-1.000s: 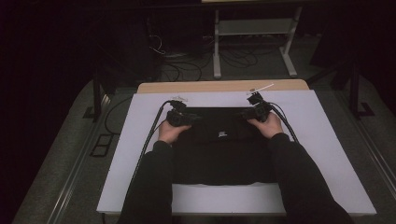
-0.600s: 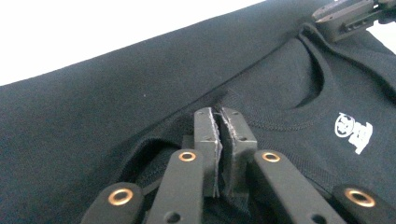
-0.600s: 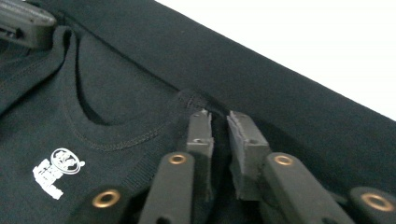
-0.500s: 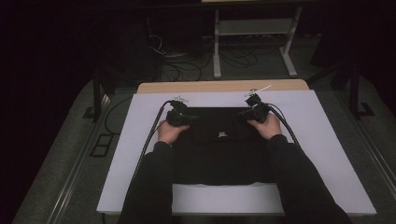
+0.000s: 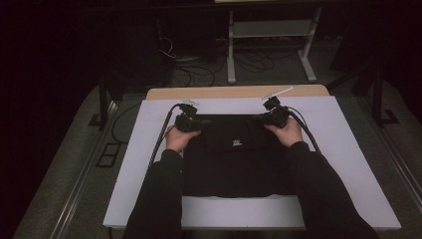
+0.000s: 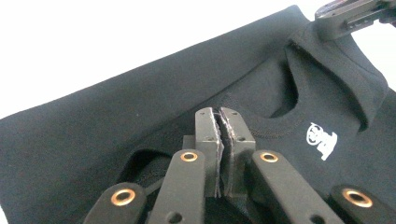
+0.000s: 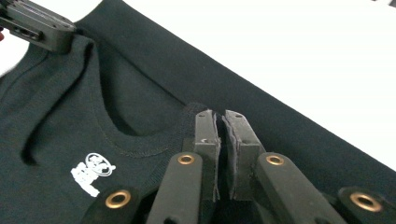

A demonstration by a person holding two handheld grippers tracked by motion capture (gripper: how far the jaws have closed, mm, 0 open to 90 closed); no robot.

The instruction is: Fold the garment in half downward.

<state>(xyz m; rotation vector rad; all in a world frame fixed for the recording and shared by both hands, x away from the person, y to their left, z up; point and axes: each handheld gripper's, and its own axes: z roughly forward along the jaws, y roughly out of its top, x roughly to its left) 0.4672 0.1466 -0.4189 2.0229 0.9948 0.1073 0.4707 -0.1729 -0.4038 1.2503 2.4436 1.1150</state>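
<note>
Both grippers, left (image 6: 222, 140) and right (image 7: 222, 144), fingers pinching black shirt (image 5: 234, 159) at collar end; fold underway, bottom half flat behind fingers.

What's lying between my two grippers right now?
In the high view, only the black shirt spans from left gripper to right gripper, its neckline and small white logo midway.

Person wore long black sleeves (image 5: 161, 194). Left gripper (image 6: 221, 116) and right gripper (image 7: 221, 116): black metal jaws, brass-ringed pivot holes, small screws, frayed grey pads. Black cable (image 5: 161, 137) trailed from each
</note>
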